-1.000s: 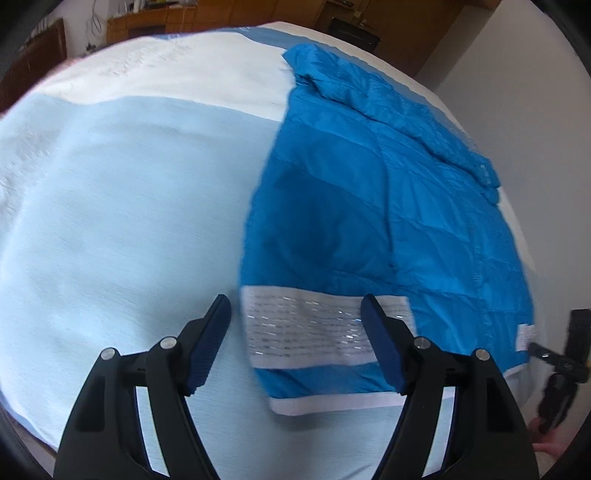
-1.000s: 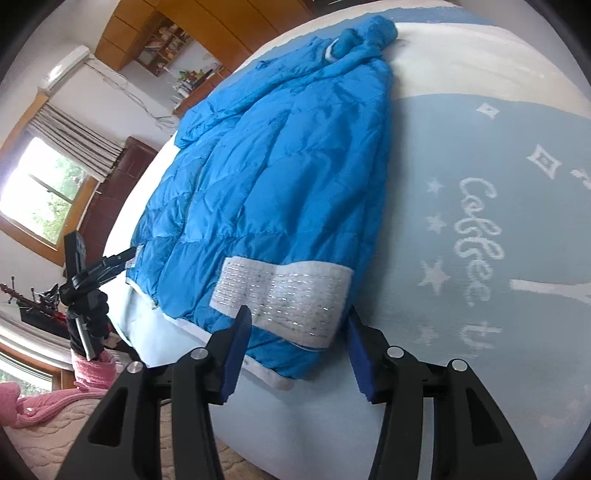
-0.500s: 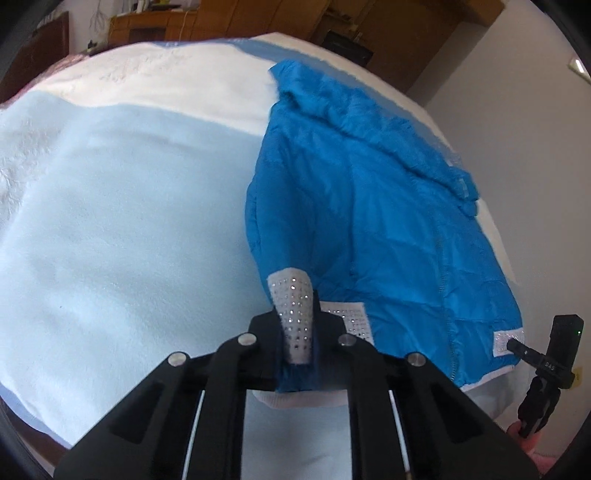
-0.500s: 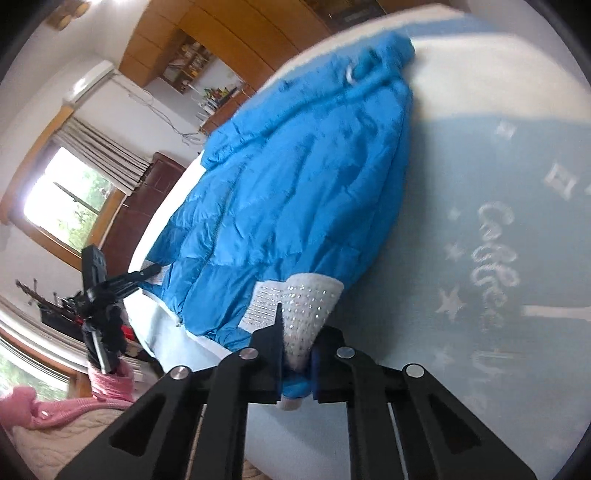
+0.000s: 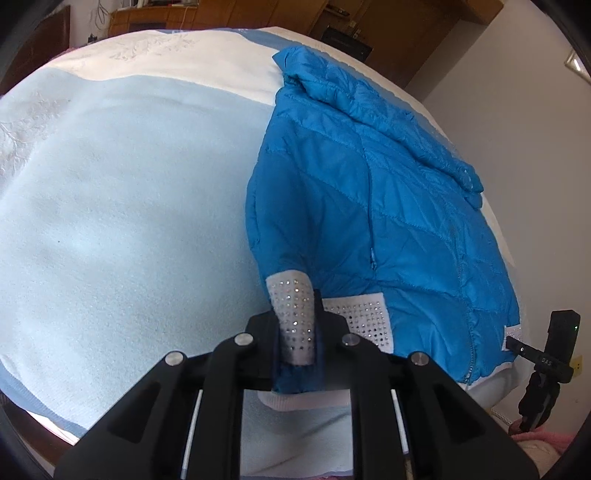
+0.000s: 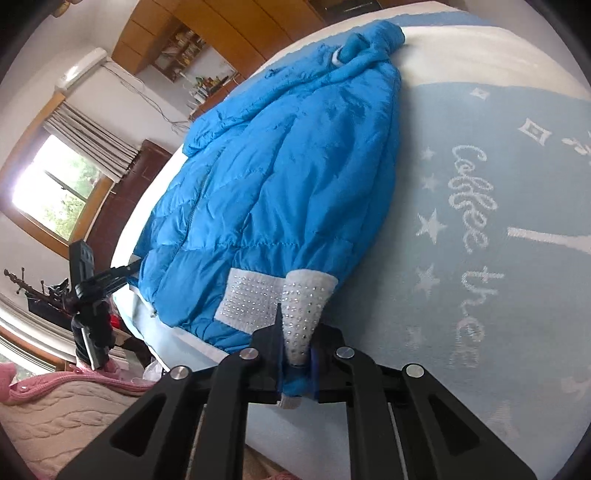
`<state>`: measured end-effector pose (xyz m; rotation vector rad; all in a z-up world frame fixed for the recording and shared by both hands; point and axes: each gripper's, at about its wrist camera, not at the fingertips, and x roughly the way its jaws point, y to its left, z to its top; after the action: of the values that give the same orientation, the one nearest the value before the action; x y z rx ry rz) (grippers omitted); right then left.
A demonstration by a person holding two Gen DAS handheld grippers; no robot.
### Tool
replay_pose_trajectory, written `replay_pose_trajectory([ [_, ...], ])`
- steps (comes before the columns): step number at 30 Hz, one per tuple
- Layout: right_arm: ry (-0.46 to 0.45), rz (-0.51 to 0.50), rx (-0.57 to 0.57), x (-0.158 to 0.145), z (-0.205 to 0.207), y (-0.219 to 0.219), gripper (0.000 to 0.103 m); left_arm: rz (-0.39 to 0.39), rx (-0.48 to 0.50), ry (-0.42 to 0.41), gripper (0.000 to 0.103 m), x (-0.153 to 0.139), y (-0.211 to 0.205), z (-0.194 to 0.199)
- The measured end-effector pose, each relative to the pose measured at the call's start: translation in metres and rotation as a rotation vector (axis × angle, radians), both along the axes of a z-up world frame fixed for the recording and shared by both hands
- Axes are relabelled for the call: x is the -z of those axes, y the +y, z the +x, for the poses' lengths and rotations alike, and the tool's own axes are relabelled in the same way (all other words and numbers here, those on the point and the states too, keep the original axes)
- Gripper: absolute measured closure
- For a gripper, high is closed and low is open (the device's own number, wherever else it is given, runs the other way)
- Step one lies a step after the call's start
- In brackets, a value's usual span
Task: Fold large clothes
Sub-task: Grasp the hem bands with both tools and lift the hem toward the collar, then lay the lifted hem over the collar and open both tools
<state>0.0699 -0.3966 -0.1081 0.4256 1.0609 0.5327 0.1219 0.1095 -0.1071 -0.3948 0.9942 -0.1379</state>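
A blue quilted jacket lies flat on the pale blue bed blanket, collar at the far end; it also shows in the right wrist view. A white studded band runs near its hem. My left gripper is shut on the jacket's hem at the white band, which bunches up between the jaws. My right gripper is shut on the hem at the white studded band too, lifting a fold of it.
The blanket carries white lettering and stars on the right. A black camera on a tripod stands past the bed's edge, also in the right wrist view. A pink knit cloth lies beside the bed. Wooden cabinets line the far wall.
Both grippers were open over the white band a second ago. They have closed on the hem and pulled it up into a bunched fold.
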Motion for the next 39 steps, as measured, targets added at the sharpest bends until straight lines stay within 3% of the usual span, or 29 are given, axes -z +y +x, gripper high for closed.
replay_pose_trajectory([
  [6,-0.077,0.064,-0.006,-0.028,-0.001,-0.010,0.094,-0.098,0.004,-0.083,0.093,-0.029,0.005,-0.009],
  [11,-0.203,0.074,-0.022,-0.083,0.014,-0.014,0.094,-0.185,0.054,-0.162,0.094,-0.072,0.006,0.005],
  [15,-0.239,0.077,-0.021,-0.122,0.047,-0.018,0.094,-0.263,0.077,-0.209,0.094,-0.108,0.011,0.037],
  [23,-0.187,0.145,0.027,-0.166,0.140,-0.036,0.094,-0.372,0.103,-0.236,0.093,-0.153,0.011,0.148],
  [30,-0.120,0.181,0.078,-0.173,0.226,-0.048,0.094,-0.405,0.069,-0.207,0.093,-0.151,0.005,0.253],
  [39,0.013,0.221,0.146,-0.134,0.327,-0.062,0.094,-0.363,-0.001,-0.080,0.093,-0.108,0.000,0.359],
])
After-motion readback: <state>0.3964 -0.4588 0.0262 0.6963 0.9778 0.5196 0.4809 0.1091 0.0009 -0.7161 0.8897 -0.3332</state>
